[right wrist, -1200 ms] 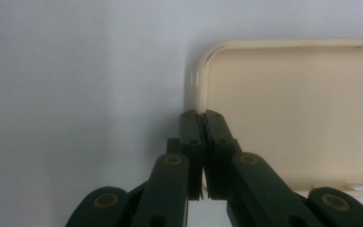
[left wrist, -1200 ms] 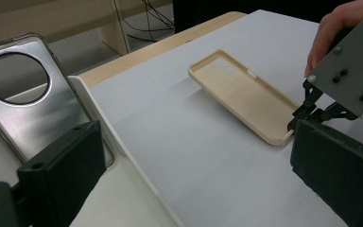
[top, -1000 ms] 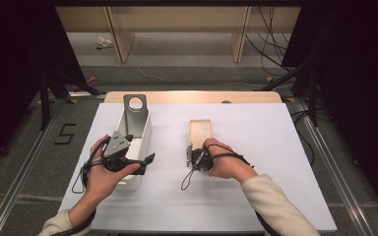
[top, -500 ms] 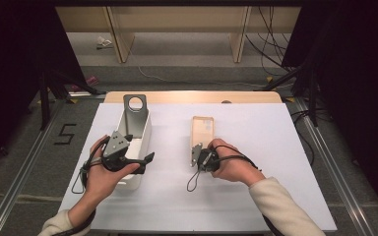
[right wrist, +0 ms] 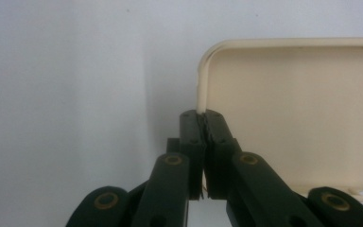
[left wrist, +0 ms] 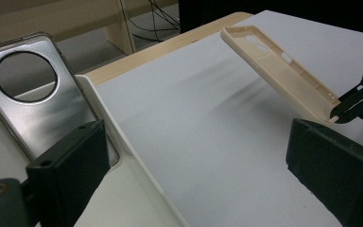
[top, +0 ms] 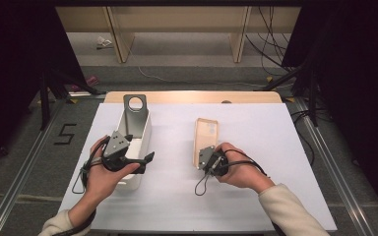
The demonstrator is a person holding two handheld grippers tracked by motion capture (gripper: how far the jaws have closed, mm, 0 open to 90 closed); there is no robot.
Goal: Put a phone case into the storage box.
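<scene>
Right gripper (top: 207, 158) clamped shut on the near rim of the beige phone case (top: 205, 138) — lifted at a tilt above the white table (top: 256, 196). Probably light, thin, flexible; best pinched along the side wall — left gripper (top: 145, 158) wide open, empty

From my remote seat I can read one mark; a black numeral "5" (top: 65, 133) stands on the grey floor (top: 29, 162) left of the table (top: 275, 147). The phone cases carry no lettering I can make out.

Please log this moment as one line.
right claw: shut on beige phone case, lifted | left claw: open beside white tray
</scene>
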